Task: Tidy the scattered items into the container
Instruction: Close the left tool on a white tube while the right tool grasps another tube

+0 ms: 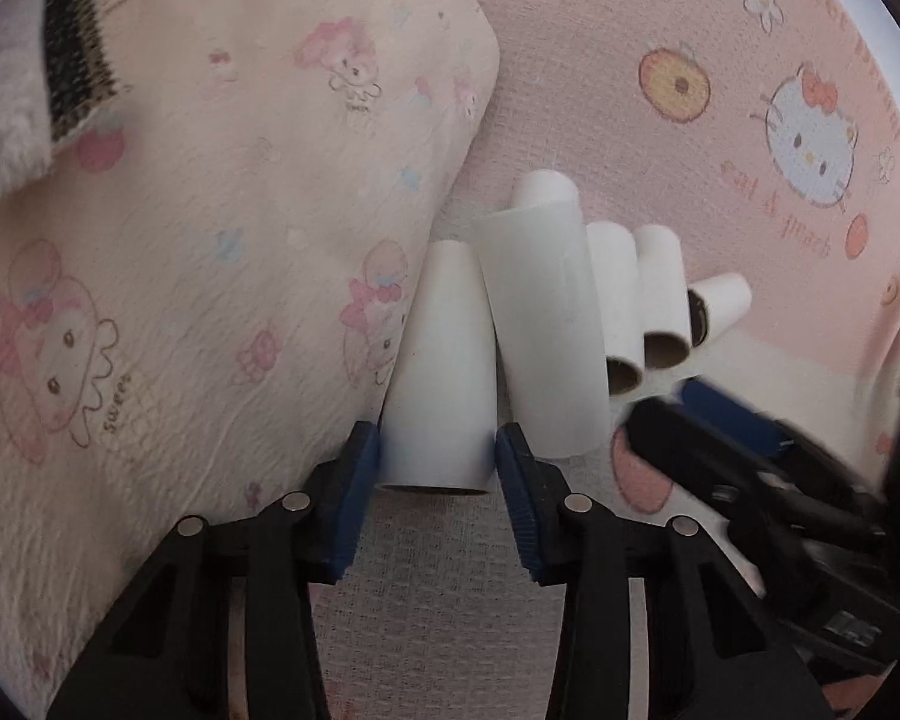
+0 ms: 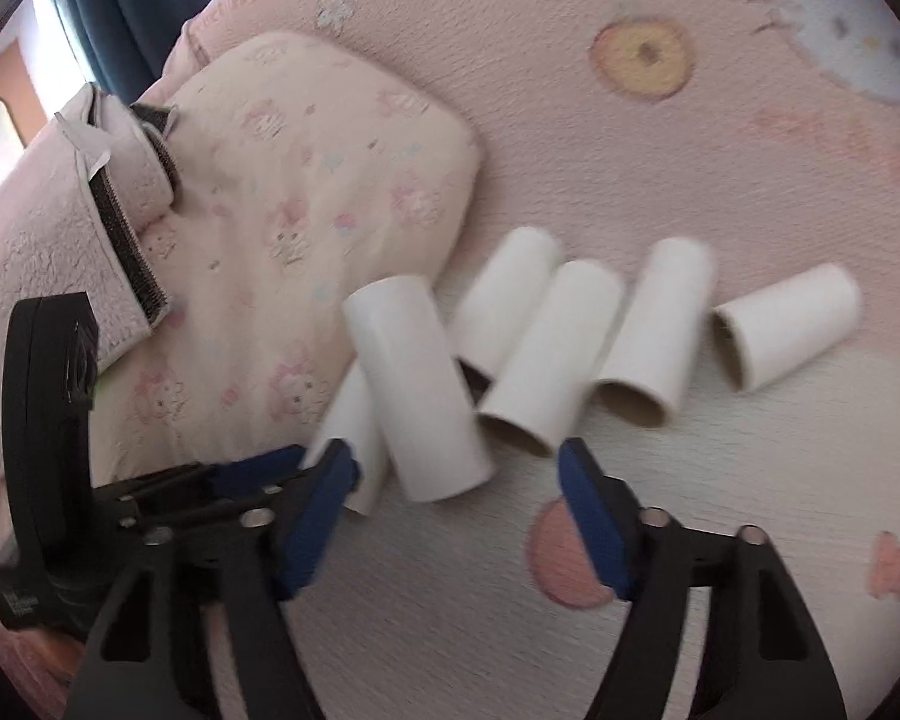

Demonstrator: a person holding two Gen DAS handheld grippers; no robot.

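Both blue pads of the left gripper (image 1: pixel 437 483) pressed the near end of a white tube (image 1: pixel 435 372), one on each side — a grip already made, by my reading. The right gripper (image 2: pixel 456 492) hung with its jaws wide apart and nothing between them, its nose just short of the other tubes (image 2: pixel 546 354) lying side by side on the pink sheet (image 2: pixel 720 540).

The step in hand looked like the pick-up of the first roll. The next move would call for lifting it clear and carrying it to the fabric pouch (image 1: pixel 222 192), whose zipper mouth (image 2: pixel 129 252) lay at the far end.

Room was tight — the held tube lay against the pouch's edge on one side and touched a second, overlapping tube (image 1: pixel 540 330) on the other, which could roll if nudged. Open sheet lay nearer the cameras.
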